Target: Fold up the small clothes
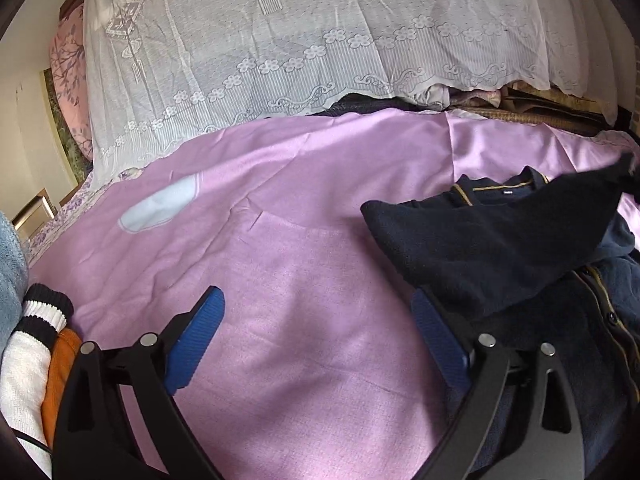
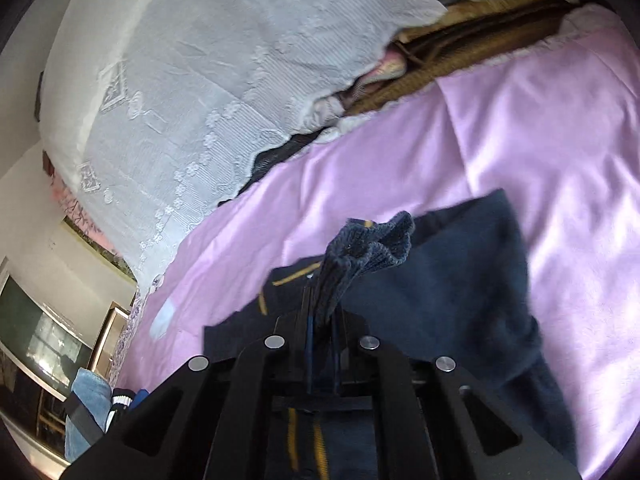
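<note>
A navy fleece jacket [image 1: 504, 248] with mustard trim lies on the pink sheet [image 1: 304, 264] at the right. One sleeve [image 1: 568, 196] is lifted and stretched to the right. My left gripper [image 1: 316, 312] is open and empty, low over the sheet; its right finger [image 1: 436, 336] touches the jacket's left edge. My right gripper [image 2: 324, 312] is shut on the ribbed sleeve cuff [image 2: 372, 240] and holds it above the jacket [image 2: 460, 280]. The jacket's zip with mustard edging [image 2: 304, 444] shows under the gripper.
A white lace cover [image 1: 280, 48] drapes a heap behind the sheet. A white, black and orange garment [image 1: 36, 352] and a blue towel [image 1: 10, 272] lie at the left. A pale patch [image 1: 160, 204] marks the sheet. A woven mat [image 2: 460, 56] lies at the back.
</note>
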